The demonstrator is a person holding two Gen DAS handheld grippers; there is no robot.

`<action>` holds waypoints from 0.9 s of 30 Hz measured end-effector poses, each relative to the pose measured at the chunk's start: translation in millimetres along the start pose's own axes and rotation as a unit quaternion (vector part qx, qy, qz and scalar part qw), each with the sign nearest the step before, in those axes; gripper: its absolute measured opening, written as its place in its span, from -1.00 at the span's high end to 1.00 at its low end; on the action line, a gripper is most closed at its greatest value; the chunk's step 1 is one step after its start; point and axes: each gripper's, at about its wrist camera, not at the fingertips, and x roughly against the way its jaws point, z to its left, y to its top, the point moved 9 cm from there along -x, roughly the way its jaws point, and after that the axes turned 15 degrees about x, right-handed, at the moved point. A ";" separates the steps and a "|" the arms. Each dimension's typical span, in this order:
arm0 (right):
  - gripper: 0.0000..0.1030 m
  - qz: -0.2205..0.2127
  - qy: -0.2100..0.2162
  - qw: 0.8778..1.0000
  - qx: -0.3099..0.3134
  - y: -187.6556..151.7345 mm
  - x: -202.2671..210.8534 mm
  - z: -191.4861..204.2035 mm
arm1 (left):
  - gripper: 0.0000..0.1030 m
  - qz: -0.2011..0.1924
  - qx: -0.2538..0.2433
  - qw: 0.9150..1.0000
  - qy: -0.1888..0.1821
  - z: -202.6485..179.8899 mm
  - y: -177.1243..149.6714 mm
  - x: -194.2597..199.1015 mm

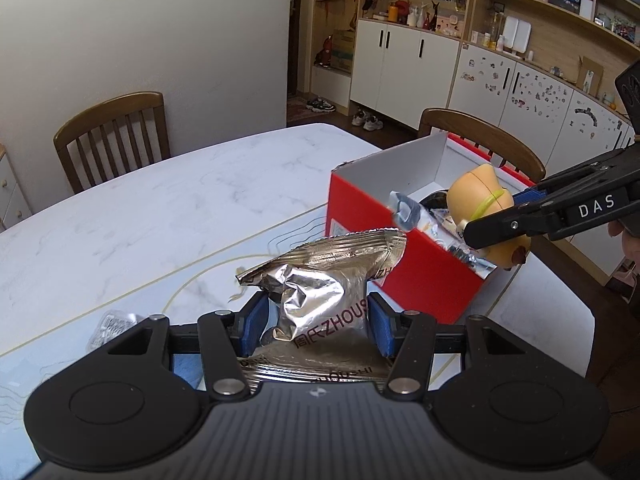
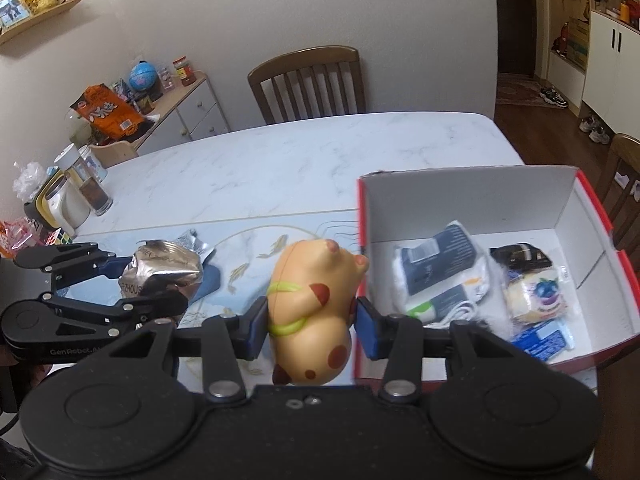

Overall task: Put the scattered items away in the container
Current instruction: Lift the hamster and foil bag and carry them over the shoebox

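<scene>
My left gripper [image 1: 316, 320] is shut on a crinkled silver foil snack bag [image 1: 320, 280], held above the table just left of the red box [image 1: 400, 256]. In the right wrist view that same silver bag [image 2: 160, 276] sits in the left gripper [image 2: 168, 280] at the left. My right gripper [image 2: 310, 322] is shut on a tan rubber animal toy [image 2: 308, 312] with brown spots and a green band, right beside the box's left wall [image 2: 362, 216]. From the left wrist view the toy [image 1: 480, 196] hangs over the box's near edge in the right gripper [image 1: 492, 220].
The white-lined red box holds several packets [image 2: 440, 272] and a blueberry snack pack [image 2: 536, 296]. A clear plastic blister [image 1: 112, 326] lies on the marble table [image 1: 160, 208]. Jars and cups [image 2: 80, 192] stand at the table's far left. Wooden chairs [image 1: 112, 140] ring the table.
</scene>
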 end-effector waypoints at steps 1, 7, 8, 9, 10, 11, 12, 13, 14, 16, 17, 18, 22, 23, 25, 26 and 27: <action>0.14 0.000 -0.002 1.000 -0.002 -1.0 1.2 -5.2 | -0.02 0.000 -0.001 1.000 -0.001 -3.7 1.0 -1.9; 0.14 -0.004 -0.018 1.000 -0.014 -9.8 12.0 -35.8 | -0.02 0.003 -0.013 1.000 -0.009 -31.9 6.4 -16.1; 0.14 -0.004 -0.022 1.000 -0.015 -11.6 14.1 -41.7 | -0.02 0.003 -0.016 1.000 -0.012 -37.3 7.5 -18.6; 0.14 -0.004 -0.026 1.000 -0.016 -13.9 16.4 -47.8 | -0.02 0.004 -0.018 1.000 -0.013 -42.7 8.6 -21.2; 0.14 -0.004 -0.030 0.999 -0.018 -15.9 18.3 -54.0 | -0.02 0.004 -0.020 1.000 -0.016 -47.9 9.6 -24.4; 0.14 -0.004 -0.034 0.999 -0.019 -18.1 20.3 -60.3 | -0.02 0.005 -0.023 1.000 -0.018 -53.6 10.6 -27.1; 0.14 -0.002 -0.039 0.999 -0.020 -19.9 21.6 -66.8 | -0.02 0.006 -0.027 0.999 -0.020 -59.5 11.6 -30.0; 0.14 -0.001 -0.044 0.999 -0.020 -22.1 23.0 -72.9 | -0.02 0.007 -0.031 0.999 -0.023 -65.1 12.8 -32.6; 0.14 0.001 -0.049 0.999 -0.021 -24.4 24.4 -79.0 | -0.02 0.007 -0.035 0.999 -0.025 -71.4 13.9 -35.3; 0.14 0.003 -0.056 0.998 -0.023 -28.3 27.3 -90.1 | -0.02 0.008 -0.042 0.999 -0.031 -83.7 15.8 -40.2; 0.14 0.004 -0.060 0.998 -0.025 -30.2 27.7 -94.9 | -0.02 0.009 -0.046 0.998 -0.033 -89.4 16.6 -43.0; 0.14 0.005 -0.062 0.998 -0.026 -32.0 28.5 -99.5 | -0.02 0.010 -0.049 0.998 -0.036 -94.5 17.3 -45.9; 0.14 0.011 -0.072 0.997 -0.025 -37.2 28.8 -115.5 | -0.02 0.016 -0.063 0.997 -0.041 -113.6 20.8 -58.7; 0.14 0.014 -0.076 0.997 -0.024 -38.1 27.7 -119.2 | -0.02 0.018 -0.068 0.997 -0.042 -117.9 21.4 -62.3; 0.14 0.023 -0.082 0.996 -0.021 -40.2 25.4 -126.0 | -0.02 0.022 -0.076 0.996 -0.042 -125.5 22.7 -69.7; 0.14 0.026 -0.084 0.996 -0.020 -41.1 24.0 -128.9 | -0.02 0.024 -0.079 0.996 -0.042 -129.1 23.4 -73.3; 0.14 0.029 -0.084 0.996 -0.019 -42.0 22.5 -131.1 | -0.02 0.025 -0.083 0.995 -0.042 -131.8 23.9 -77.0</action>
